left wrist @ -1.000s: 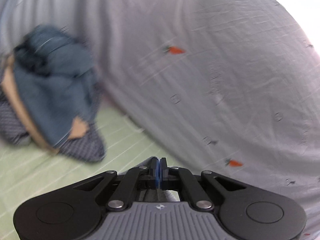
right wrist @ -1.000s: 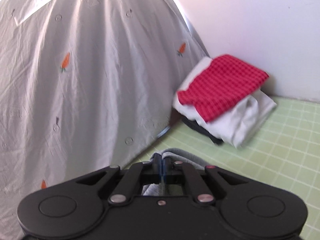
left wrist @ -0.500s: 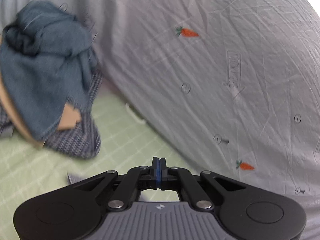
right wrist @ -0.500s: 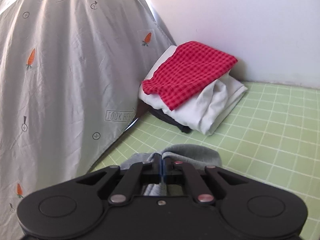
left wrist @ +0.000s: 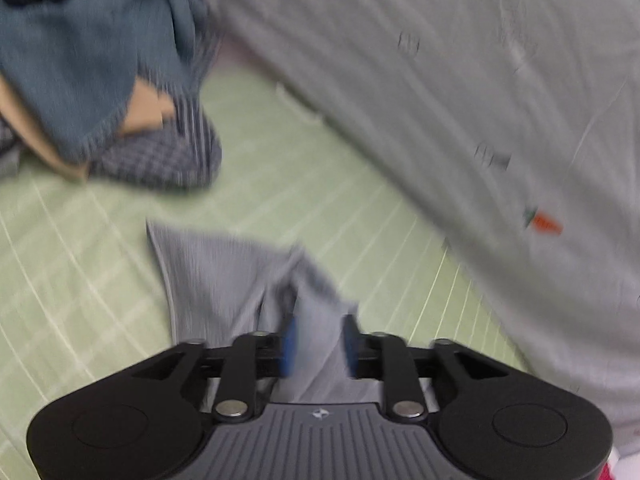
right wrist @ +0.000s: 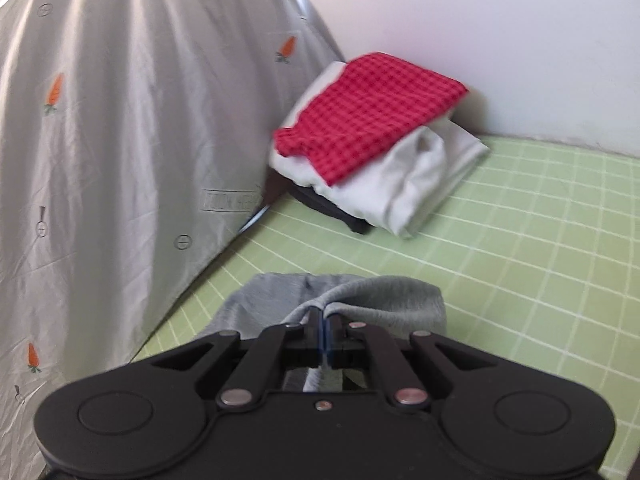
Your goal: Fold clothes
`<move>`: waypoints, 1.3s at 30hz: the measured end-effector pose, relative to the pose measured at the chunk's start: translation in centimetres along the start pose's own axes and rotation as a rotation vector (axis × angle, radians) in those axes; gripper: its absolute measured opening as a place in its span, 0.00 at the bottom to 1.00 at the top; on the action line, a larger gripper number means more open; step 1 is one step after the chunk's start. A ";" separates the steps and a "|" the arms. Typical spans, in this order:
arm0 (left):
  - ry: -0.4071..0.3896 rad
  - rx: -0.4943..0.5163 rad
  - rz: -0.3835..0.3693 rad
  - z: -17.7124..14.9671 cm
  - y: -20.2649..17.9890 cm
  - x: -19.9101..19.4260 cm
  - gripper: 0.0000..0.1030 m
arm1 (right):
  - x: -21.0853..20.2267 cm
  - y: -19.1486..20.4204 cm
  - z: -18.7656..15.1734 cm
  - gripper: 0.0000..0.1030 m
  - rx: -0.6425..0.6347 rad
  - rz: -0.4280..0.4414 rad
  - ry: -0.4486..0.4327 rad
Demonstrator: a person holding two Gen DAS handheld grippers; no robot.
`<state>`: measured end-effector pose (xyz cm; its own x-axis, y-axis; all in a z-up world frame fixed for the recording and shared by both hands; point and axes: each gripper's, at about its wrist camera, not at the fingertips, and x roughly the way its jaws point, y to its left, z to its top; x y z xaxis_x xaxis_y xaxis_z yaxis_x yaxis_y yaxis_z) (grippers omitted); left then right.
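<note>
Grey knit garment lies on the green grid mat, its long axis running away from the left gripper toward the heap ahead. Left jaws are opening, pads standing apart, with a fold of the soft, blurred cloth between them but not pinched. Right gripper is clenched on a puckered edge of the grey garment. Ahead and right of its fingers: a stack, red checked cloth over white fabric. Left of them, a carrot-print grey sheet.
</note>
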<state>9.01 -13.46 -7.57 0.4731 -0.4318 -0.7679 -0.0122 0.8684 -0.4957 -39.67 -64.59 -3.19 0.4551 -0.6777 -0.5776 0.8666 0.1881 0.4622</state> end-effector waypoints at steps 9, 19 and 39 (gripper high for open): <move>-0.004 0.001 0.083 -1.6 0.0 4.2 0.15 | 1.5 0.3 -0.7 0.02 -0.007 -0.024 0.049; 0.009 -0.023 0.065 2.8 -3.5 11.0 0.02 | 6.3 3.2 -0.4 0.02 -0.080 -0.059 0.103; -0.348 -0.119 -0.116 2.2 0.2 -9.9 0.01 | -1.1 2.3 4.6 0.02 -0.006 0.055 -0.184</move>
<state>6.24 -8.46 0.79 0.7479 -0.3994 -0.5302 -0.0332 0.7752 -0.6308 -39.07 -66.66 1.61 0.4576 -0.7845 -0.4184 0.8427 0.2326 0.4855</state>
